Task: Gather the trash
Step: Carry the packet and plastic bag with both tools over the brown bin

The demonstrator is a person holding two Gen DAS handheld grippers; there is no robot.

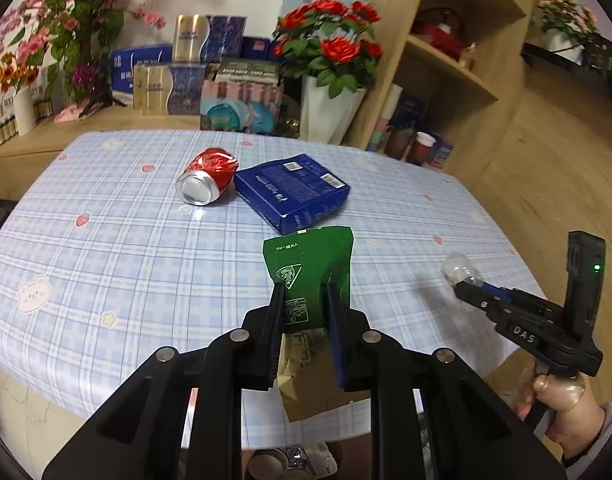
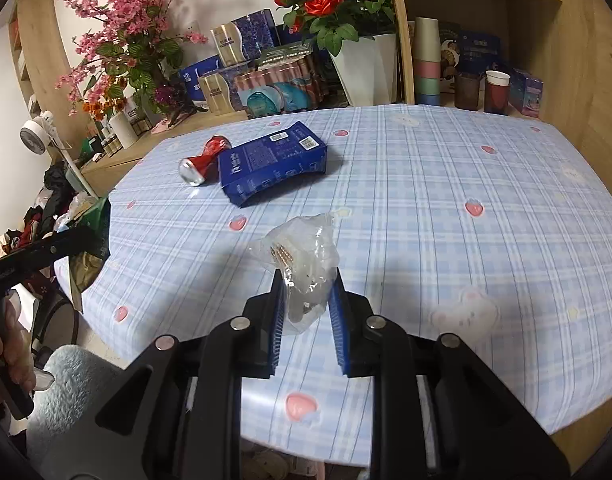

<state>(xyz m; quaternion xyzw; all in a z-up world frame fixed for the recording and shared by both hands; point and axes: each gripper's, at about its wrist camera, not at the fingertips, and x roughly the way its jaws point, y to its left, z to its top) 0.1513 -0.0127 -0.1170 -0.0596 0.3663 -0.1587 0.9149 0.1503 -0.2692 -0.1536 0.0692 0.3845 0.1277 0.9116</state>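
Trash | left claw [image 1: 305, 294] pinching green packet [image 1: 309, 268] | right claw [image 2: 309, 288] pinching clear wrapper [image 2: 306, 256]

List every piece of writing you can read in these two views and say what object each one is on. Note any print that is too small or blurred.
"DAS": on the right gripper's body, left wrist view.
Green packet held in the left gripper: small upside-down print, not readable.
Blue box: barcodes and white print, too small.
Crushed red can: no legible lettering.
Background boxes: blurred.

I see the checked table [image 2: 445, 184] | red roses in a white pot [image 2: 365, 64] behind it | pink blossoms [image 2: 118, 32] | stacked cups [image 2: 427, 60] on the shelf | white fan [image 2: 36, 134] at left
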